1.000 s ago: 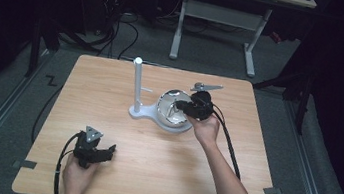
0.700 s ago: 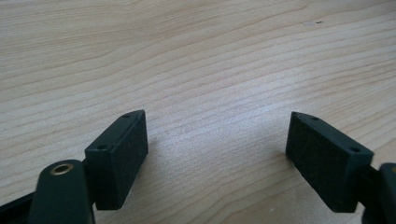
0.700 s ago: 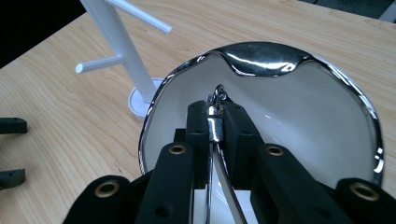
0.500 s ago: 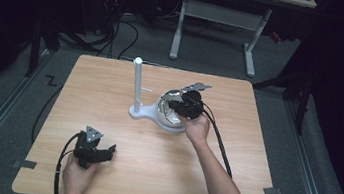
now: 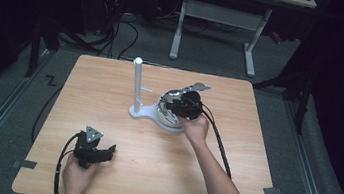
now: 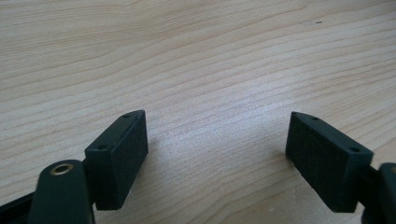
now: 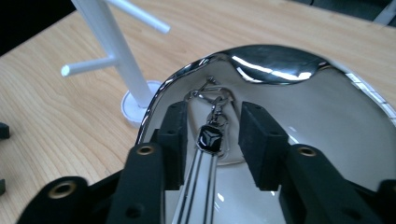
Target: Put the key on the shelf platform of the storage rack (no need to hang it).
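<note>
High view: my right claw [image 5: 177, 106] sits over the shiny bowl [image 5: 169, 122] mid-table, left claw [image 5: 112, 148] idle near the front edge; left gripper view: its jaws gape on bare table [image 6: 196, 60]; right gripper view: jaws just opened, the keychain [image 7: 210, 140] lies loose between them in the bowl [image 7: 327, 116] beside the white stand [image 7: 112, 51], so this looks like the release, next lift clear.

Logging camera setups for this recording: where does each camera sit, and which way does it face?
High view: above the person's side, facing forward and down on the table; both forearms, left gripper, right gripper.
Left gripper view: on that gripper, facing bare wood between its open jaws.
Right gripper view: faces the keychain lying in the shiny bowl.
Shared: bowl and white stand.
</note>
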`<state>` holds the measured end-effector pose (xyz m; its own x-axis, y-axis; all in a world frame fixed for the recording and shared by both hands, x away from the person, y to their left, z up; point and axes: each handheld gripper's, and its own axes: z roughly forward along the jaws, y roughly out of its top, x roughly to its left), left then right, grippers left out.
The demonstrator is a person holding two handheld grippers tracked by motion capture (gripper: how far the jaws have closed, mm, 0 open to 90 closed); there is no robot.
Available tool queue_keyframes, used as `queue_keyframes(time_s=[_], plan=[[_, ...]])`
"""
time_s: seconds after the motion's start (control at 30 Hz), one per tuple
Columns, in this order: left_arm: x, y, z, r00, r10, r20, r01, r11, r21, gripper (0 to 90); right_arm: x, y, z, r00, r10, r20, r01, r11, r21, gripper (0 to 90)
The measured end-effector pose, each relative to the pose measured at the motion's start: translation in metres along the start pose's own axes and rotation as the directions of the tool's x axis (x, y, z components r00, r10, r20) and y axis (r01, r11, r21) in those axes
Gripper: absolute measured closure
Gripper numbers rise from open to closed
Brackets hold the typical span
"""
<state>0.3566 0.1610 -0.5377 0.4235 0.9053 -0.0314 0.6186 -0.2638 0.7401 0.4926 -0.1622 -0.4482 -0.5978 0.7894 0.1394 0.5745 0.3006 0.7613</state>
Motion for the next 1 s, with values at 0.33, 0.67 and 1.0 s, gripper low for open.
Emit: queue_keyframes(time_s=[0.33, 0.67, 1.0], plan=[[-0.001, 0.000, 0.000, 1.0000, 0.004, -0.004, -0.004, 1.0000, 0.002, 21.4, -0.008, -0.010, -0.029, 0.9995, -0.023, 0.021, 0.024, 0.999, -0.021, 53.3], [-0.001, 0.000, 0.000, 0.9999, 0.007, -0.008, -0.007, 1.0000, 0.002, 21.4, -0.028, -0.024, -0.054, 0.9980, 0.018, 0.061, -0.015, 0.999, -0.049, 54.7], [-0.001, 0.000, 0.000, 0.9999, 0.007, -0.008, -0.007, 1.0000, 0.002, 21.5, -0.036, -0.035, -0.070, 0.9964, 0.021, 0.082, -0.016, 0.998, -0.058, 56.3]])
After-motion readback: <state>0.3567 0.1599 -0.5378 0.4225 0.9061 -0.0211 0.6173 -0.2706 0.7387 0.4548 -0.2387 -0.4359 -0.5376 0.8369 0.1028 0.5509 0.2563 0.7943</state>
